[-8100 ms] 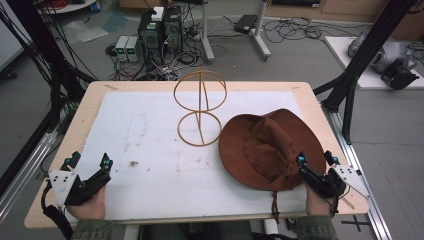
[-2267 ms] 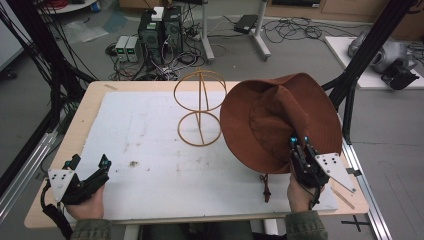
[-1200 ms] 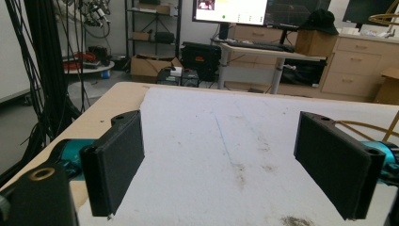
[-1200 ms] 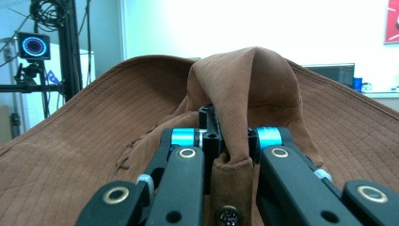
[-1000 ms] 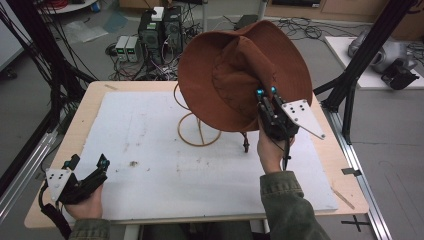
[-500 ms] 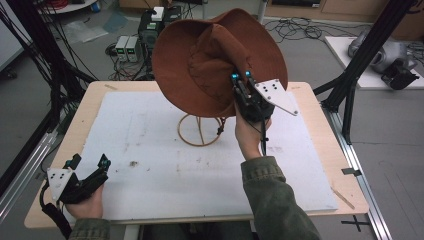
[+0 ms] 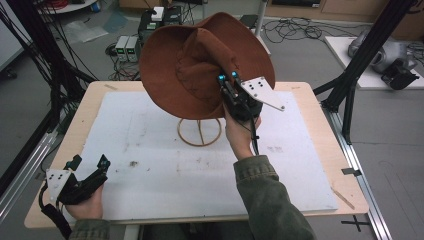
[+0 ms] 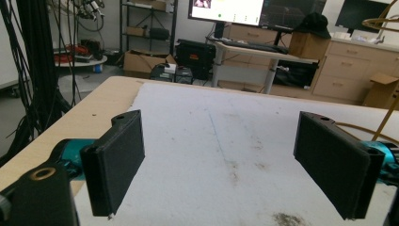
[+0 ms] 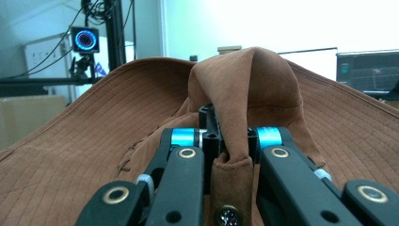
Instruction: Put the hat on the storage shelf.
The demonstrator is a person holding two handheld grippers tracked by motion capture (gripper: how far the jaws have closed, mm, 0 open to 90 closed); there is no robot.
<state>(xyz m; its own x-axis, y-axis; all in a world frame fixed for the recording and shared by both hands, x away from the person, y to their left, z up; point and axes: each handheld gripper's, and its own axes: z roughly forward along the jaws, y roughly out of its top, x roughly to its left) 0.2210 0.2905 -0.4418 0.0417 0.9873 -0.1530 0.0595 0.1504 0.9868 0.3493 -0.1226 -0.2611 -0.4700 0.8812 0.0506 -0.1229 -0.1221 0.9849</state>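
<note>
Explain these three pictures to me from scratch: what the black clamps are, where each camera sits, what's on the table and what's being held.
There is no machine arm here. A person holds a hand-operated clamp in each hand; each clamp is a tool with two black jaws.

The high view looks down on the table from above the person. The other two pictures come from small cameras riding on each tool, looking along its jaws.

The left tool rests near the table's front corner, jaws wide apart with nothing between them.

The right tool is raised above the table and shut on a fold of a brown hat; in the right gripper view the fabric is pinched between its jaws.

Under the hat stands a wire hat stand, on a white mat.
</note>
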